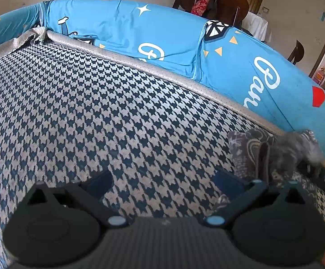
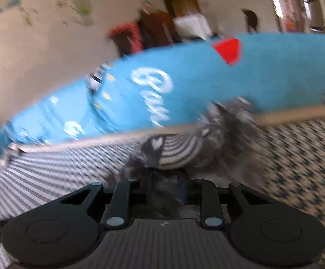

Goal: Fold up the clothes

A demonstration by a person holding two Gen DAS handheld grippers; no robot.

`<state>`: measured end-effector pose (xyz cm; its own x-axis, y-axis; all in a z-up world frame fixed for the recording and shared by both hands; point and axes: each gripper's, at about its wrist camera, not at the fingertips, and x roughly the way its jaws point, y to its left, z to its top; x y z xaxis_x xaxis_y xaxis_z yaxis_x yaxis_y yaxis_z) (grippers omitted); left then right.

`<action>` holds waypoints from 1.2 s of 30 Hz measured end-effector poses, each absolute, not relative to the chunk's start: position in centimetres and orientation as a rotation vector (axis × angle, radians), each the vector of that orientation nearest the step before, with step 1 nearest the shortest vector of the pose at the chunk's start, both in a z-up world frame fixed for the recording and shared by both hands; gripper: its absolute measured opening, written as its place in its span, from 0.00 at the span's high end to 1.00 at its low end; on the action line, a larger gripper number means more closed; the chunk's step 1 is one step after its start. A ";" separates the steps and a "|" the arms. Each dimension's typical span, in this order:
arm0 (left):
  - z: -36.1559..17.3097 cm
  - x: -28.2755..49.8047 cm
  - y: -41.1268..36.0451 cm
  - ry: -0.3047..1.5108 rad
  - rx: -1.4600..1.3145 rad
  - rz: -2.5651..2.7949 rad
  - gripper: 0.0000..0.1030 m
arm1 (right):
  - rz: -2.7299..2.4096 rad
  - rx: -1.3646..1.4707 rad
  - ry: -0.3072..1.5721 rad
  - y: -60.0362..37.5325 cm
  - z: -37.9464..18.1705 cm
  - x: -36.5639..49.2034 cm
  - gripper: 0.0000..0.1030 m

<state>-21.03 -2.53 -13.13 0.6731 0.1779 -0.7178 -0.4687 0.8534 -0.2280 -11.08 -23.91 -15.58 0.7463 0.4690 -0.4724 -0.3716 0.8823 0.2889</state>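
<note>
A dark grey cloth (image 2: 173,150) with pale stripes and small hearts lies bunched on the houndstooth cover (image 2: 296,157), close to its beige piped edge. My right gripper (image 2: 165,187) is shut on the near part of this cloth, which fills the narrow gap between its fingers; this view is smeared by motion. In the left wrist view the same grey cloth (image 1: 263,154) sits crumpled at the right, partly blurred. My left gripper (image 1: 163,183) hovers open over bare houndstooth cover (image 1: 117,116), with nothing between its fingers and the cloth just beyond its right finger.
A bright blue printed sheet (image 1: 162,35) with white lettering and a red shape runs behind the beige edge (image 1: 162,71). Dark wooden chairs (image 1: 220,0) with a red cloth over one stand beyond, by a cream wall and doorways.
</note>
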 end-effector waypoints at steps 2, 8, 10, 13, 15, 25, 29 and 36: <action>-13.2 -21.0 -2.5 0.752 -0.419 0.377 0.00 | 0.500 0.176 0.552 -22.6 -15.7 -10.5 0.76; -13.3 -21.1 -2.1 0.765 -0.433 0.380 0.00 | 0.543 0.186 0.567 -20.1 -17.5 -8.8 0.76; -13.4 -21.1 -2.0 0.773 -0.438 0.374 0.00 | 0.547 0.182 0.573 -19.6 -18.3 -8.2 0.75; -13.5 -21.1 -2.0 0.781 -0.443 0.372 0.00 | 0.569 0.211 0.627 -19.4 -19.7 -6.9 0.75; -13.5 -20.9 -2.1 0.785 -0.441 0.374 0.00 | 0.599 0.213 0.663 -19.2 -20.7 -6.4 0.75; -13.8 -20.2 -2.7 0.796 -0.424 0.371 0.00 | 0.603 0.258 0.694 -20.1 -19.4 -6.7 0.74; -13.6 -20.0 -3.2 0.792 -0.402 0.361 0.00 | 0.590 0.268 0.660 -21.8 -17.4 -8.5 0.67; -13.5 -20.1 -4.0 0.785 -0.386 0.347 0.00 | 0.535 0.239 0.663 -25.1 -15.8 -12.5 0.63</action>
